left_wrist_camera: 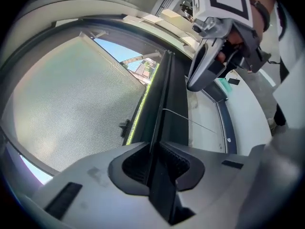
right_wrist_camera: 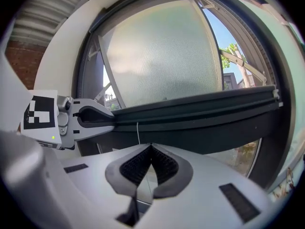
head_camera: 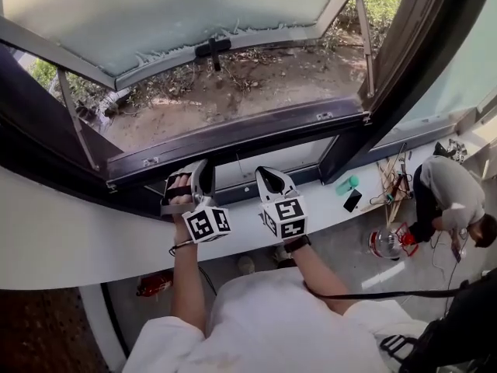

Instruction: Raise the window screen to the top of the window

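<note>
The left gripper (left_wrist_camera: 155,149) has its jaws closed on the near edge of the dark bar (left_wrist_camera: 169,99) of the window screen, and a thin lip of the bar runs between the ribbed pads. The right gripper (right_wrist_camera: 151,147) has its jaws shut, tips together, just short of the same bar. A thin pale cord (right_wrist_camera: 138,130) hangs from the bar right ahead of those tips. I cannot tell whether it is pinched between them.

The two grippers sit side by side over the white sill (head_camera: 78,224). The left one is on the left part of the bar and the right one is nearer its middle. The bar lies low, running left to right along the bottom of the window opening. A fine mesh (left_wrist_camera: 71,109) shows beyond it, against a pale pane that swings outward on the far side.

Down on the floor to the right, well apart from the window, a person (head_camera: 449,196) crouches beside a red object (head_camera: 387,243). A phone (head_camera: 352,200) and a green cup (head_camera: 347,184) lie near the wall.
</note>
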